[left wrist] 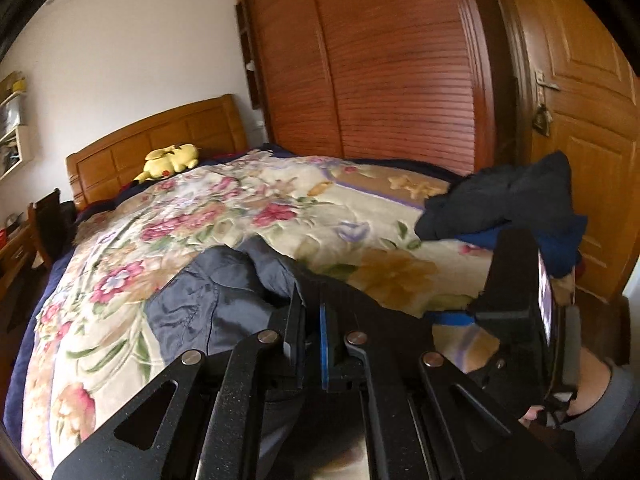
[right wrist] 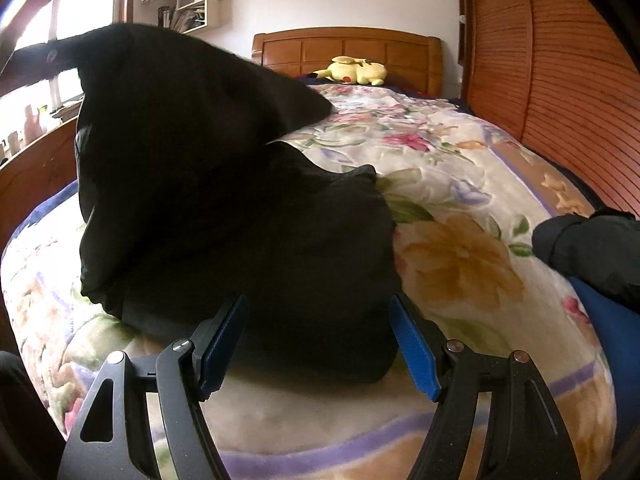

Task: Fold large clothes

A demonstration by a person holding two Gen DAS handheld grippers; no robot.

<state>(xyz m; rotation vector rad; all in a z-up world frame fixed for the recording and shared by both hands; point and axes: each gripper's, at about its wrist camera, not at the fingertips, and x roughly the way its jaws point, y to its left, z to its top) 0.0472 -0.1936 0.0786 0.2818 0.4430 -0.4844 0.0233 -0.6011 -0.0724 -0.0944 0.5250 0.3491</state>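
A large dark garment (right wrist: 240, 232) lies on the flowered bedspread (right wrist: 460, 264), with one part raised high at the left (right wrist: 160, 92). My right gripper (right wrist: 320, 344) stands open just before its near edge, the blue pads (right wrist: 416, 352) wide apart and not pressing the cloth. In the left wrist view the same garment (left wrist: 200, 304) looks dark grey-blue and creased. My left gripper (left wrist: 310, 308) is shut on a fold of it, the cloth pinched between the jaws. The right gripper's black body (left wrist: 516, 280) shows at the right of that view, held by a hand in a grey sleeve.
A pile of dark and blue clothes (left wrist: 500, 204) sits at the bed's right edge (right wrist: 592, 248). A yellow plush toy (right wrist: 352, 70) lies by the wooden headboard (right wrist: 344, 46). Slatted wardrobe doors (left wrist: 380, 72) and a wooden door (left wrist: 580, 80) stand beyond the bed. Wall shelves (right wrist: 196, 8) hang at the left.
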